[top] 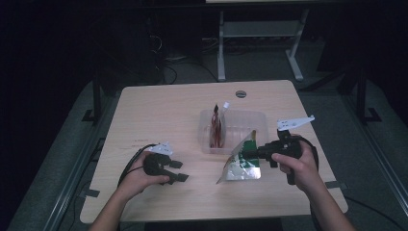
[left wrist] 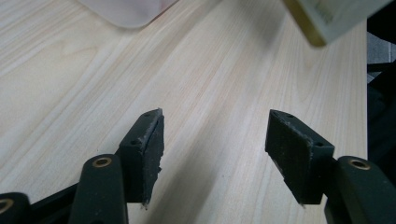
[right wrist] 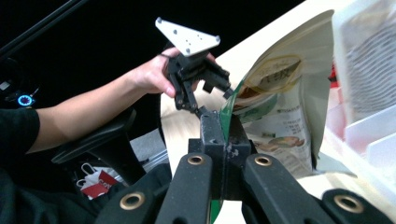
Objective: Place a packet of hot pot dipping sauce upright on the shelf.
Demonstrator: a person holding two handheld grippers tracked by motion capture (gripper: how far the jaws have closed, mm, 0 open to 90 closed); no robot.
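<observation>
Right gripper fingers pressed together on the green edge of a snack bag, which hangs from them low over the table, its bottom corner at or near the wood, just in front of the clear plastic bin. Left gripper fingers spread wide with nothing between them, resting on bare tabletop well apart from the bag, to its left. Bag: white and green printed film, puffed and creased, reads as light and mostly air. Likely soft, crinkly and a bit slick, so it will swing and twist from a single pinch; contents probably crush under pressure. Best hold looks to be the flat sealed edge, where the right jaws sit now, not the puffed middle. A second pinch on the opposite seam would steady it. Bin holds a red-and-dark packet standing upright in its left compartment; the right side looks free, though glare makes this hard to confirm. Beyond the table, dark floor and desk legs.
</observation>
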